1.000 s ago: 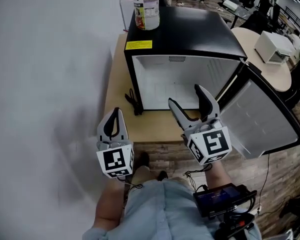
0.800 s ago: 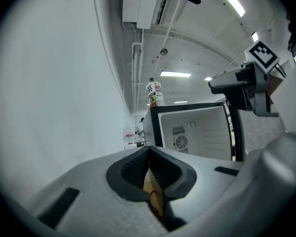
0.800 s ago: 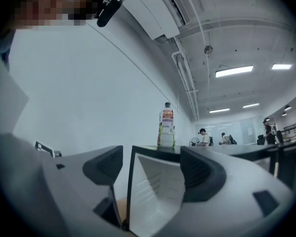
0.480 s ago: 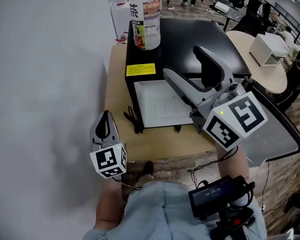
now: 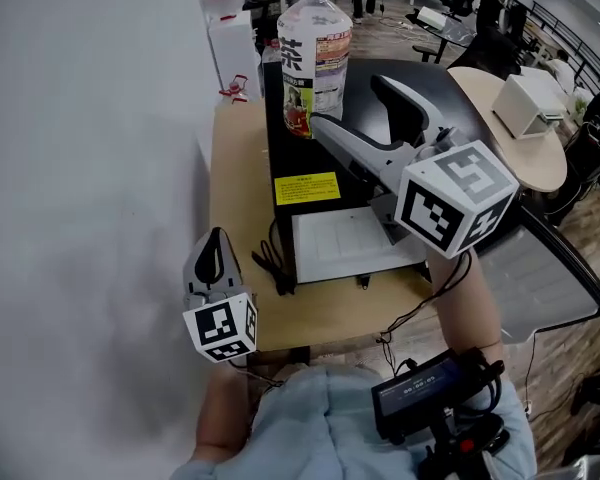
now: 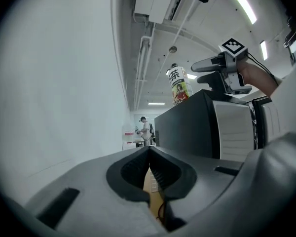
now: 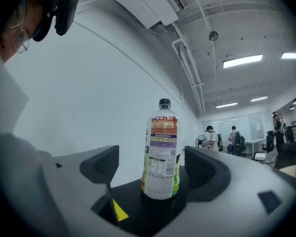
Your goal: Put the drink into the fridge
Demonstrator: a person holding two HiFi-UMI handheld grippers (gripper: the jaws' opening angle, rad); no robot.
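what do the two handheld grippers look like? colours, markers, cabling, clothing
Both the left gripper and right gripper are grey moulded plastic with black ribbed pads. Each carries a white cube with black square markers and trails a thin black cable. The person wears light blue. The right jaws have just been opening; the bottle lines up between them, untouched.
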